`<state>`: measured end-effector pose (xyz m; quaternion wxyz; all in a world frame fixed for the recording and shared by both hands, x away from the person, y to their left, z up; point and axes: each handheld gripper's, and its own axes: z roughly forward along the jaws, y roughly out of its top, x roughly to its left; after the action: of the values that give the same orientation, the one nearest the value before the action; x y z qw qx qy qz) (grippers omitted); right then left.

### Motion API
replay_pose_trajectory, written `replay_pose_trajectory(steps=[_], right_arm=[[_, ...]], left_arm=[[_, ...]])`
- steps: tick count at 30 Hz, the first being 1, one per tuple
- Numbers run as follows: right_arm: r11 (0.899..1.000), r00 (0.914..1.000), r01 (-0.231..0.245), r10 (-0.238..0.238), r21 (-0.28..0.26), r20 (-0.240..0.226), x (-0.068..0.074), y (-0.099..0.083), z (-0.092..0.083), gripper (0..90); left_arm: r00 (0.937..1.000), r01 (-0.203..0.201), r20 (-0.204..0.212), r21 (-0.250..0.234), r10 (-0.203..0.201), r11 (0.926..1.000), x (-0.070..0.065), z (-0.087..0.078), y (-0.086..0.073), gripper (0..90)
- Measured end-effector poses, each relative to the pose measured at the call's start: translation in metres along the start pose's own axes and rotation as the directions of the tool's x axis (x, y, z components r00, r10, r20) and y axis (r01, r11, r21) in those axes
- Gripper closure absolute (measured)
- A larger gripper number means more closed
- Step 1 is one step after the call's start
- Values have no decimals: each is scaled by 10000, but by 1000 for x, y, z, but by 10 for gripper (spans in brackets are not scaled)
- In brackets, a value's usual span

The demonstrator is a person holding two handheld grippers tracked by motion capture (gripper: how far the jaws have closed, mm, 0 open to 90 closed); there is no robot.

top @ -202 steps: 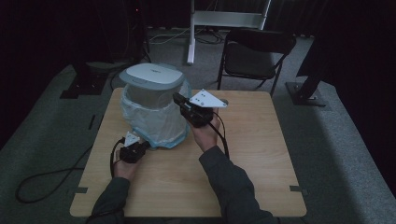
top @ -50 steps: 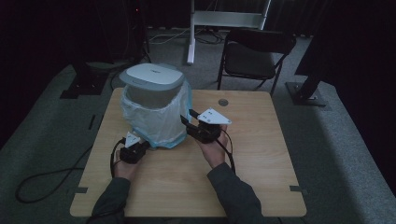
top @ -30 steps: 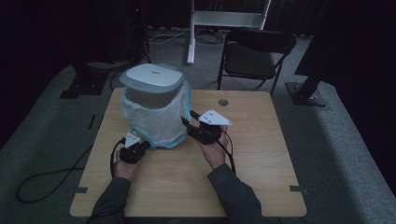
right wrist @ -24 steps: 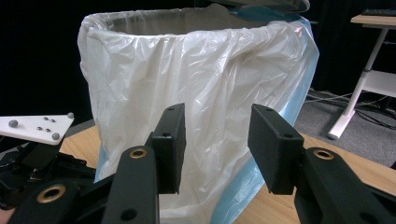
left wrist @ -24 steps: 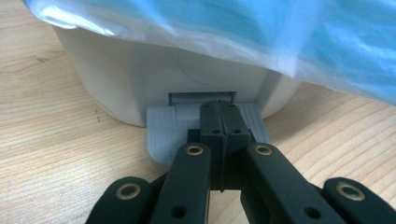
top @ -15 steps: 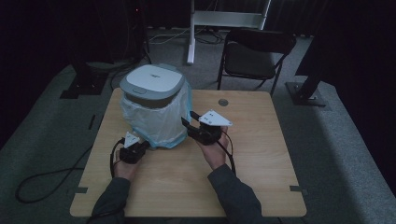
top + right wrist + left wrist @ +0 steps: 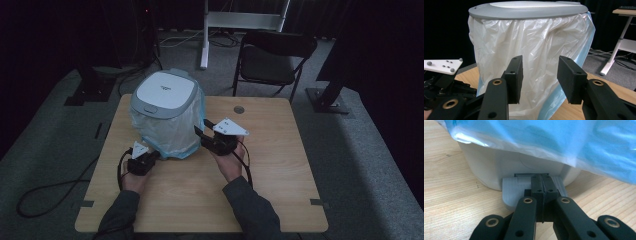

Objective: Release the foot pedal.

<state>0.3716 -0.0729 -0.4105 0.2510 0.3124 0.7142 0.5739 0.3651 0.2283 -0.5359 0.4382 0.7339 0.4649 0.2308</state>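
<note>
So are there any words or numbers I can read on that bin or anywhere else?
Bin lid: one small dark mark near the middle, too small and blurred to read.
Bag, table, right gripper and left gripper: no words or numbers.

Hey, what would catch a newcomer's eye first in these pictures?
A white pedal bin with a grey lid, draped in a pale blue plastic liner bag, stands at the back left of the wooden table. The left claw is shut at its grey foot pedal; the right claw is open beside the bag.
</note>
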Motion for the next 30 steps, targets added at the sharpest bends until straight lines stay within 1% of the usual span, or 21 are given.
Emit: replay_pose_trajectory(steps=[1, 2, 9, 11, 14, 19, 23, 25, 30], right_arm=[[10000, 10000, 7, -7, 4, 2, 0, 0, 0, 551], [10000, 10000, 18, -18, 6, 11, 0, 0, 0, 551], [10000, 9999, -43, 43, 27, 115, -3, -3, -4, 550], [10000, 9999, -43, 42, 37, 139, -4, -4, -5, 550], [10000, 9998, -65, 64, 58, 170, -5, -6, -7, 549], [9999, 9998, -64, 62, 138, 180, -5, -9, -7, 548], [9996, 9998, -79, 75, 262, 156, -4, -13, -6, 542], [9994, 9999, -74, 70, 325, 132, -4, -15, -5, 540], [9988, 9999, -103, 97, 477, 121, -4, -21, -5, 537]], left_arm=[[10000, -13, -18, -11, 13, 10000, 0, -1, 0, 857], [10000, -24, -28, -30, 23, 10000, -1, -1, 0, 836], [9999, -82, -96, -69, 81, 9999, -3, -5, -1, 778], [9999, -65, -119, -64, 65, 10000, -4, -6, -1, 762], [10000, 40, -78, -192, -42, 9998, -5, -8, -1, 734], [9999, 161, 15, -294, -161, 9994, -5, -14, 0, 709], [9997, 259, -21, -394, -260, 9989, -4, -17, 1, 695], [9995, 311, 32, -416, -310, 9987, -4, -18, 1, 688], [9994, 344, 29, -420, -343, 9985, -3, -19, 1, 683]])
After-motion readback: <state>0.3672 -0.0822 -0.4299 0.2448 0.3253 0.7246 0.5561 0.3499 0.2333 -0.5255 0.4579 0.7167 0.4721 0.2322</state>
